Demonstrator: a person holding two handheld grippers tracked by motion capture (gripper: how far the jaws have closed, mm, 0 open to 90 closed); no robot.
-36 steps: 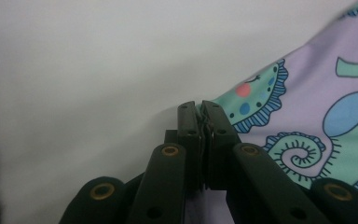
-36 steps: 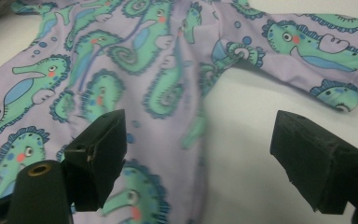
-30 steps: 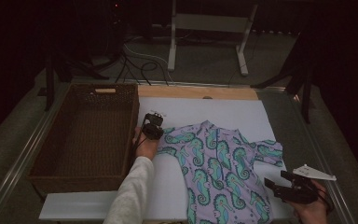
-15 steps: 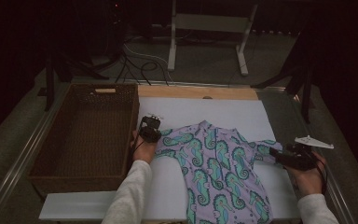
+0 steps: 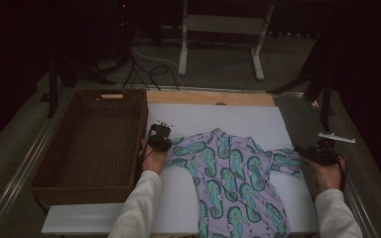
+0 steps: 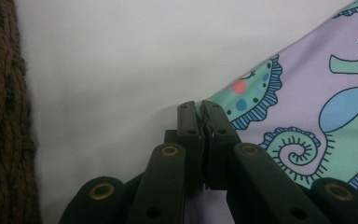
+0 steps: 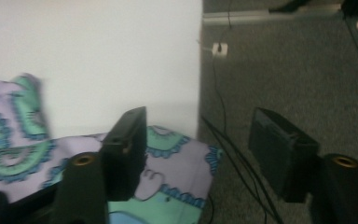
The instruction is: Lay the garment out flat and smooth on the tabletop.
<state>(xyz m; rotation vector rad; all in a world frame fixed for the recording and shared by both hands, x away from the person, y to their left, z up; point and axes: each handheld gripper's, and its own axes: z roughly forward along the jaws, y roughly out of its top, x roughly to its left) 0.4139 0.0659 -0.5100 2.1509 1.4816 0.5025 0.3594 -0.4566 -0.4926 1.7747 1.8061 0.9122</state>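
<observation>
A lilac child's top [image 5: 233, 178] with teal seahorses lies flat on the white board [image 5: 218, 119]. My left gripper [image 5: 162, 148] sits at its left sleeve, beside the basket. In the left gripper view the jaws [image 6: 199, 109] are shut, with the sleeve's edge [image 6: 242, 100] pinched between them. My right gripper [image 5: 300, 150] is at the tip of the right sleeve [image 5: 285, 161]. In the right gripper view its jaws [image 7: 200, 126] have just been closing but stand apart, and the sleeve cuff [image 7: 177, 168] lies between them at the board's edge, not pressed.
A dark wicker basket [image 5: 89, 144] stands against the board's left side, and its wall [image 6: 4, 116] is close to my left gripper. A metal stand [image 5: 223, 29] and cables [image 5: 149, 69] lie beyond the table. Grey floor [image 7: 298, 60] drops away right of the board.
My right hand has moved away from the near right corner, up along the board's right edge to the right sleeve, and its jaws have narrowed. The left hand has stayed put.
</observation>
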